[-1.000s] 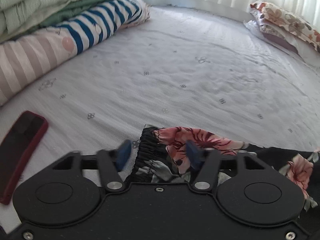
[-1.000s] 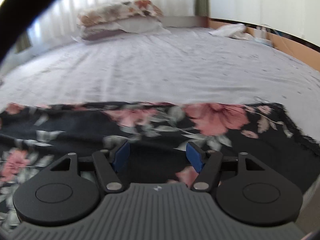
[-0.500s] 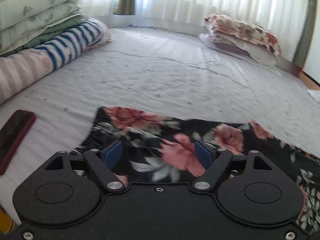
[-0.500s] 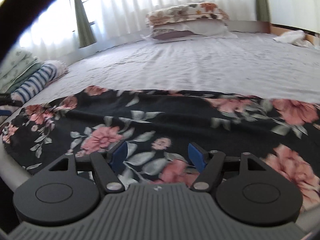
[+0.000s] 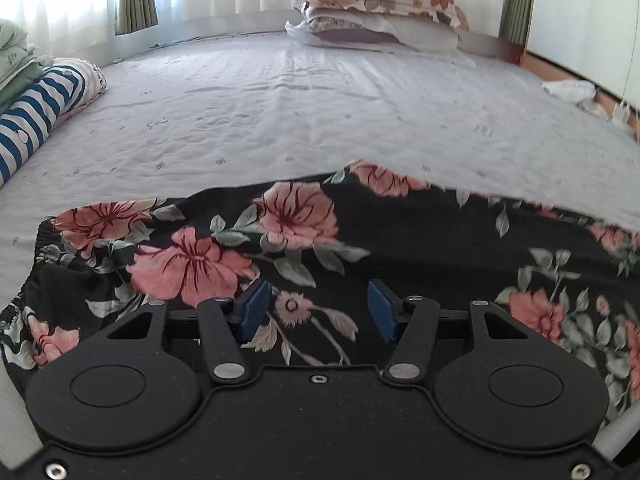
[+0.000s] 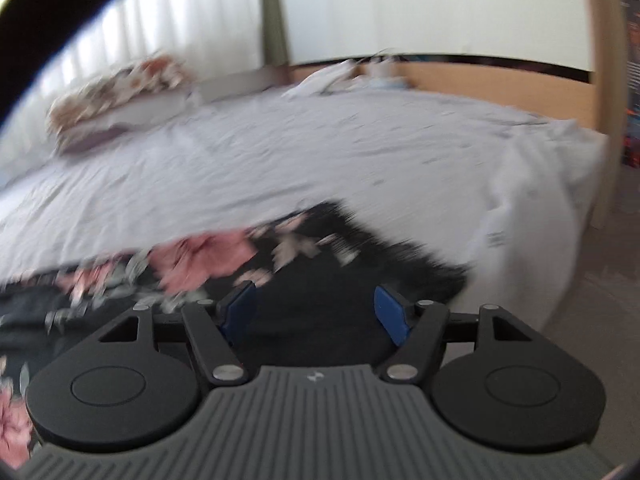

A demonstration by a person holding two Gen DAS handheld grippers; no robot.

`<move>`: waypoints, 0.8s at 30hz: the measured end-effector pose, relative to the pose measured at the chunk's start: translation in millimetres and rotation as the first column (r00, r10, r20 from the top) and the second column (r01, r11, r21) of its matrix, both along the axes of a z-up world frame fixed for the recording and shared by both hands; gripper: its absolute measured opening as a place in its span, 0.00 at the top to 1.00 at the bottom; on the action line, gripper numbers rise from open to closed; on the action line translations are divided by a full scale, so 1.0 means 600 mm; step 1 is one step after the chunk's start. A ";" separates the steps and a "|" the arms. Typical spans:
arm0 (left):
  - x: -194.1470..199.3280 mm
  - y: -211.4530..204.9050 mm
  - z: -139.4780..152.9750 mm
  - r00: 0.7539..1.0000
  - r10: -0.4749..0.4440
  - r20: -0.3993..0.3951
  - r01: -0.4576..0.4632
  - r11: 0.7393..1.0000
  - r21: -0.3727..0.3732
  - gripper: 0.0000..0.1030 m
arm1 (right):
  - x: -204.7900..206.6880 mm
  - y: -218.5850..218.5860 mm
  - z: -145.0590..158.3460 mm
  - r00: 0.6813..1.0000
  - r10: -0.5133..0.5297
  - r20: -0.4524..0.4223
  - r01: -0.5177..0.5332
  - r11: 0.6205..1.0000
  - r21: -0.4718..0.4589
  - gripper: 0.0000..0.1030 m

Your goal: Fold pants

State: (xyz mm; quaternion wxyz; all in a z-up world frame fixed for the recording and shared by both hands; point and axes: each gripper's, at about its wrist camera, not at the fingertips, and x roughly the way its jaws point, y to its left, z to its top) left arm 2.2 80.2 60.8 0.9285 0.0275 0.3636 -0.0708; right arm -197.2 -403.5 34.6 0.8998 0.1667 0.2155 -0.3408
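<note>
No readable text, brand or number anywhere. Closest thing: a small pale logo mark on the grey ribbed housing of the right gripper (image 6: 315,312), lower centre of the right wrist view, a symbol w/o letters (too small to make out its shape). Far right edge of that view, a dark poster-like panel (image 6: 632,80) w/ coloured patches that may carry print; too blurred to read. The bed sheet (image 5: 320,112) in the left wrist view has small repeated grey motifs, pattern only, not writing. The left gripper (image 5: 316,310), lower centre of its view: plain black body, screws only, no label.
</note>
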 end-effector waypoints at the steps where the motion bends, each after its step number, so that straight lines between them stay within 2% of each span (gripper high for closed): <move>1: -0.002 0.002 -0.004 1.000 0.007 -0.006 -0.007 1.000 0.016 0.47 | -0.017 -0.007 0.004 0.999 -0.023 0.037 0.021 0.999 0.033 0.23; 2: -0.005 0.004 -0.008 1.000 0.018 -0.011 -0.018 0.999 0.027 0.47 | -0.033 -0.014 0.004 0.997 -0.036 0.072 0.030 0.996 0.082 0.23; 3: -0.006 0.009 -0.011 0.999 0.032 -0.017 -0.031 0.999 0.032 0.47 | -0.063 -0.021 -0.003 0.991 -0.065 0.119 0.044 0.985 0.169 0.23; 4: -0.007 0.015 -0.014 0.999 0.048 -0.026 -0.047 0.998 0.033 0.47 | -0.063 -0.021 -0.003 0.991 -0.065 0.119 0.044 0.985 0.169 0.23; 6: -0.006 0.027 -0.020 0.996 0.077 -0.044 -0.076 0.997 0.032 0.47 | -0.084 -0.020 -0.013 0.984 -0.082 0.156 0.045 0.972 0.231 0.23; 9: -0.006 0.039 -0.024 0.992 0.109 -0.057 -0.107 0.993 0.050 0.48 | -0.101 -0.013 -0.029 0.971 -0.067 0.231 -0.009 0.950 0.311 0.23; 15: -0.006 0.051 -0.031 0.988 0.136 -0.074 -0.131 0.989 0.065 0.49 | -0.076 -0.011 -0.040 0.969 -0.053 0.243 -0.035 0.938 0.344 0.22; 18: -0.007 0.054 -0.035 0.986 0.146 -0.077 -0.140 0.988 0.072 0.49 | -0.059 -0.015 -0.044 0.971 -0.074 0.227 -0.005 0.944 0.329 0.22; 24: -0.010 0.071 -0.039 0.982 0.171 -0.075 -0.165 0.983 0.078 0.48 | -0.036 -0.046 -0.049 0.952 -0.158 0.261 0.062 0.939 0.340 0.22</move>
